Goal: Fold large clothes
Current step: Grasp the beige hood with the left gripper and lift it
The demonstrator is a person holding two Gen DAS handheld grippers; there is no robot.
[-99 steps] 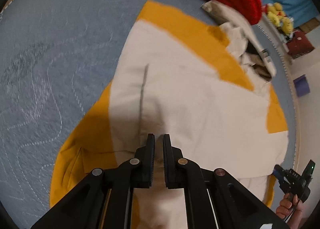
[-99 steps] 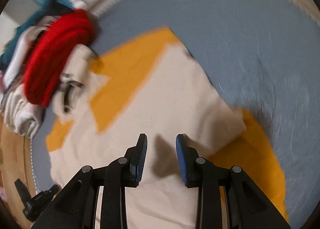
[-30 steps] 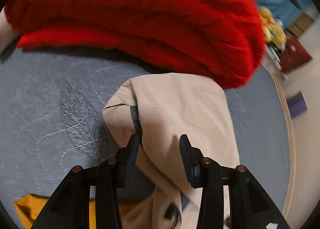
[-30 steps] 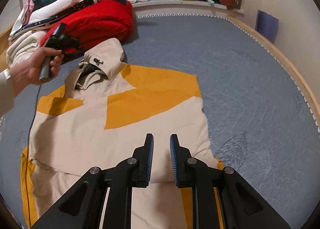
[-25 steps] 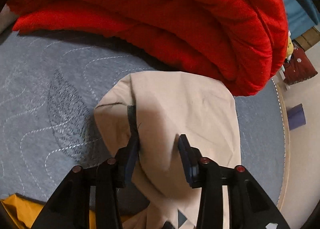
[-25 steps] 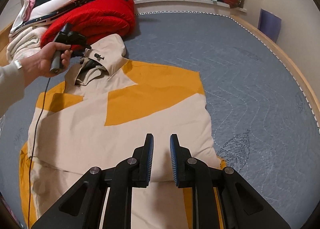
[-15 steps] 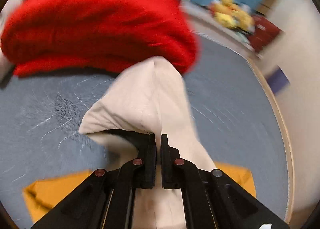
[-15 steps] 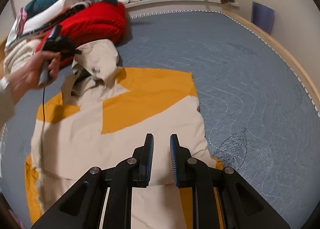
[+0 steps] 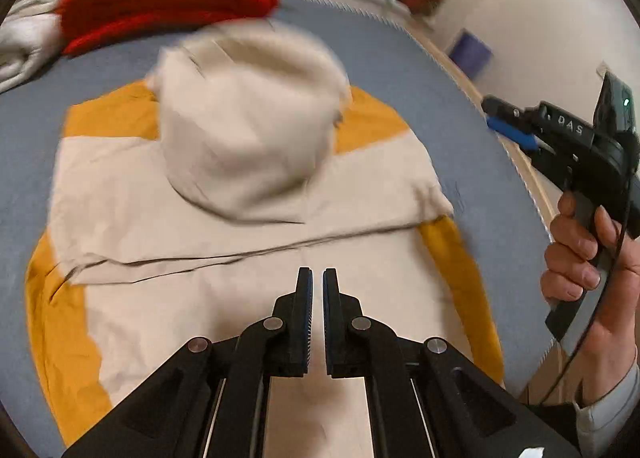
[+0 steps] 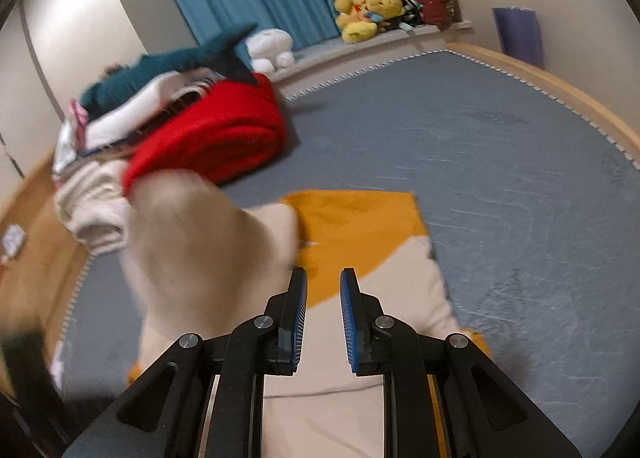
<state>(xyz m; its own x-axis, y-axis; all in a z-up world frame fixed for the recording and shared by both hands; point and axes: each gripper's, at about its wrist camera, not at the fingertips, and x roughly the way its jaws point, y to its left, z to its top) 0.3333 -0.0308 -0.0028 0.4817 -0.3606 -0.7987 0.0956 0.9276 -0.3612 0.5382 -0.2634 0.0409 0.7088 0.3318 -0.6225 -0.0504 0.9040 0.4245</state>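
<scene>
beige-and-yellow jacket (image 9: 224, 266) lies flat on the blue bed (image 10: 500, 178); its sides look folded in and the hood (image 9: 248, 126) is flopped onto the back. bottom fold seems left. left tool (image 9: 316, 314) nearly shut, empty. right tool (image 10: 323, 322) narrow, opening, nothing between.

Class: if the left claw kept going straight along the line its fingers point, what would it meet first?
Most likely the beige and orange garment lying spread on the bed, just short of its flipped hood; the left claw looks shut and empty. Depth is unclear.

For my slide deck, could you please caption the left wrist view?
Left gripper shut and empty above a beige-and-yellow jacket, its hood flipped onto the body.
</scene>
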